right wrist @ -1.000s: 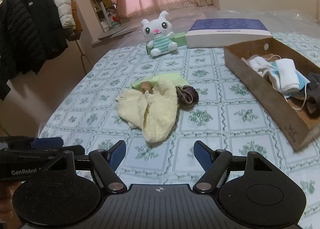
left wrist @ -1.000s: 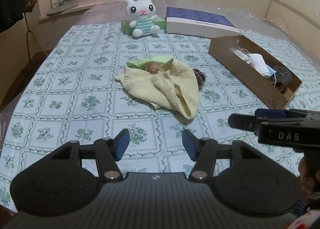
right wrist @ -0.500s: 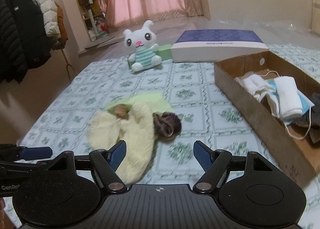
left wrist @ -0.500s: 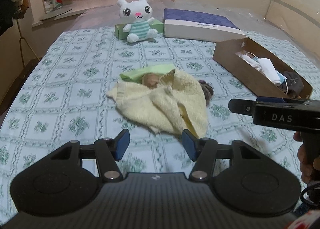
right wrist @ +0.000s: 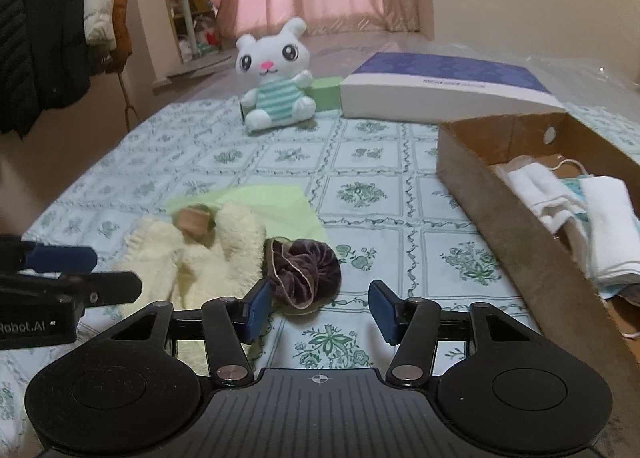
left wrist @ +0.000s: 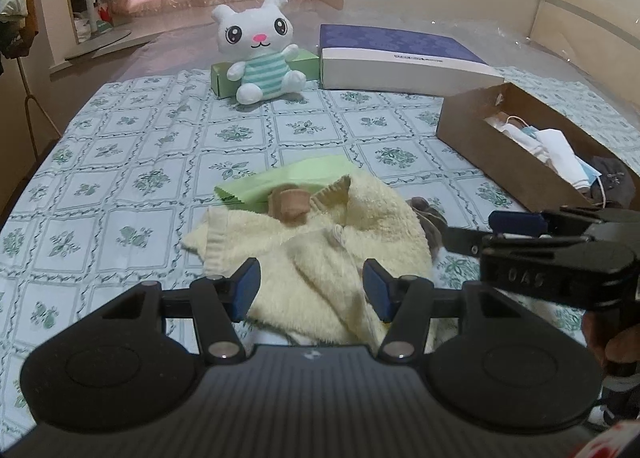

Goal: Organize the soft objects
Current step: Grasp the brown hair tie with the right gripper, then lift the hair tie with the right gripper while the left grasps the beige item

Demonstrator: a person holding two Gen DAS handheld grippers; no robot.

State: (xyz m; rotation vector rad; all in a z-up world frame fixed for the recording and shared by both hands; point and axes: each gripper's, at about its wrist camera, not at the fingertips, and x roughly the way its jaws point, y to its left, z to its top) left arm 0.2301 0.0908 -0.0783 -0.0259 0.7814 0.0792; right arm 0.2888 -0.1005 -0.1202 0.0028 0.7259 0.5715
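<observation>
- The yellow towel [left wrist: 320, 254] lies crumpled in the middle of the patterned bedspread [left wrist: 132, 145], on top of a light green cloth [left wrist: 280, 177], with a small tan item [left wrist: 290, 203] resting in its folds.
- A purple scrunchie [right wrist: 304, 270] sits touching the towel's edge, on the side nearer the cardboard box [right wrist: 516, 225].
- Left gripper [left wrist: 310, 288] — jaws apart, poised over the near part of the towel; nothing is pinched between the pads.
- Right gripper [right wrist: 316, 308] — its jaws have just been closing, yet a clear gap remains; the scrunchie sits just ahead of them, not gripped.
- The box already contains white cloths, a face mask and a dark item; that part appears done.
- Outstanding, in my judgement: towel, green cloth, tan item and scrunchie are all loose on the bed.
- The plush rabbit [left wrist: 260, 49] sits upright at the far end, against a green carton [left wrist: 224, 75].
</observation>
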